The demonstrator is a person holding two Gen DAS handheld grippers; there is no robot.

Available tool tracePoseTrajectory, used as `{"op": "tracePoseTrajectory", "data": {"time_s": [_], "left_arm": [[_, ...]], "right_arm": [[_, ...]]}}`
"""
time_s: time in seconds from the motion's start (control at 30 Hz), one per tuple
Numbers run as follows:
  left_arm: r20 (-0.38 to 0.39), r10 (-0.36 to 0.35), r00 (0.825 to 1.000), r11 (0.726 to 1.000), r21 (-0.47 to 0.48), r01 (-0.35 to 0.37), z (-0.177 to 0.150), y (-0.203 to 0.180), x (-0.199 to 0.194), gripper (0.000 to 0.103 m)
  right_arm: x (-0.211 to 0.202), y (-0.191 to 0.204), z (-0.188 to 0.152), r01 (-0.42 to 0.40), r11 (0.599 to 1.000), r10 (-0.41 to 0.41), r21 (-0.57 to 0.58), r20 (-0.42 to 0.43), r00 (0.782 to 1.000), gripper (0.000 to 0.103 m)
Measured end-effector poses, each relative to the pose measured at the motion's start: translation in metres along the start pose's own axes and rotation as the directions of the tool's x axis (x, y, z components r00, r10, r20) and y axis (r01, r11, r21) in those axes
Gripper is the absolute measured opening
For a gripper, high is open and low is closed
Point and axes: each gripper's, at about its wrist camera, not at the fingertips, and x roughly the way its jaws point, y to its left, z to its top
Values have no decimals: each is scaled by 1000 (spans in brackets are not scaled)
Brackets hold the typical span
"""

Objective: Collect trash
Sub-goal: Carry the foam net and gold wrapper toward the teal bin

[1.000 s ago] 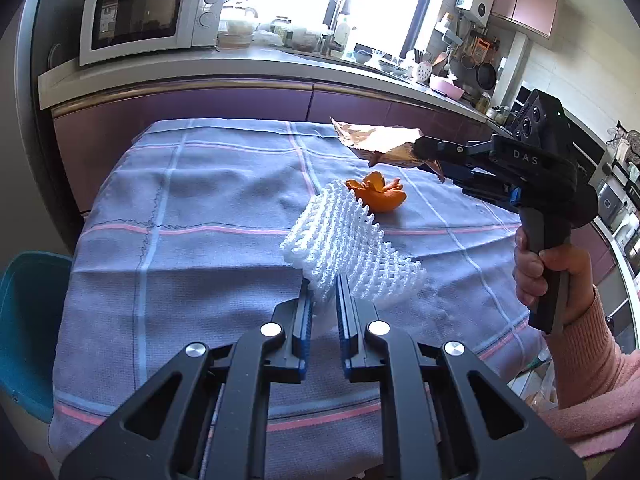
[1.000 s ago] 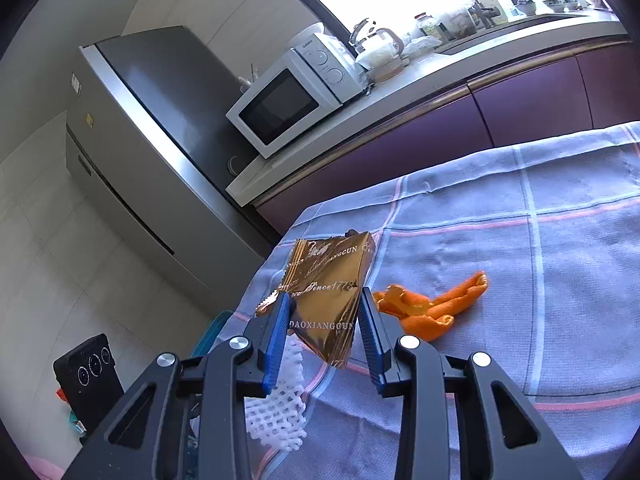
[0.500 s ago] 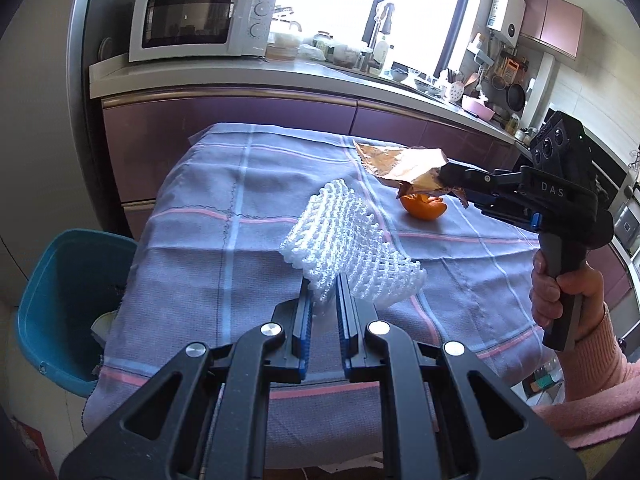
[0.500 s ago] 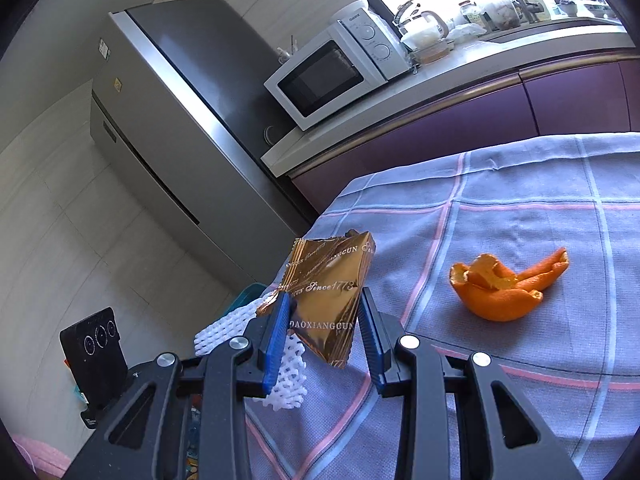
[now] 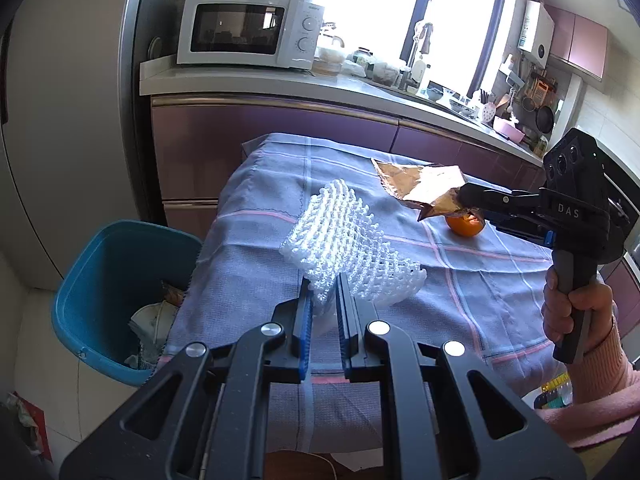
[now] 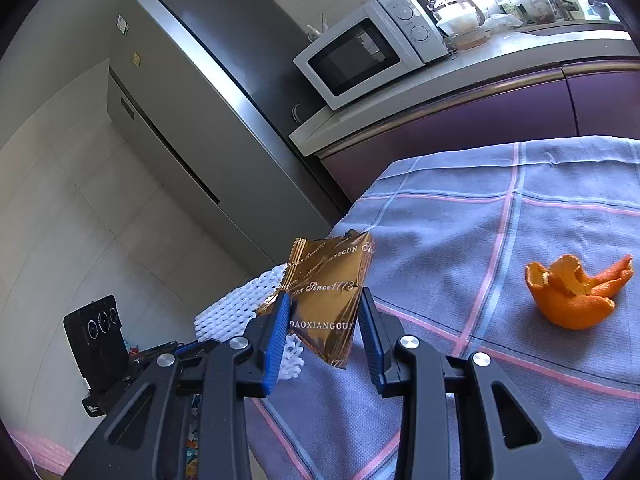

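Observation:
My left gripper is shut on a white foam fruit net, held in the air over the left part of the table. A gold snack wrapper stands upright between the pads of my right gripper, which is shut on it; the left wrist view shows this wrapper at the tip of the right gripper. An orange peel lies on the checked tablecloth, to the right of the wrapper. On the floor at the table's left end stands a blue bin with trash inside.
A purple counter with a white microwave runs behind the table. A tall steel fridge stands left of it. A hand in a pink sleeve holds the right gripper. The tablecloth hangs over the table's left edge above the bin.
Both grippers have swung left with the foam net and the wrapper still held. The blue bin has come into fuller view; the orange peel now lies further right.

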Motion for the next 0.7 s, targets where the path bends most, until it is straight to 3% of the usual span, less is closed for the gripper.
{"op": "tracePoseTrajectory", "data": {"time_s": [0.7], "left_arm": [[42,128,991,986,-113,-123,-6,58,-32,12]], "right_arm": [[59,46,4,-92,993,83,-79,-108,991,33]]}}
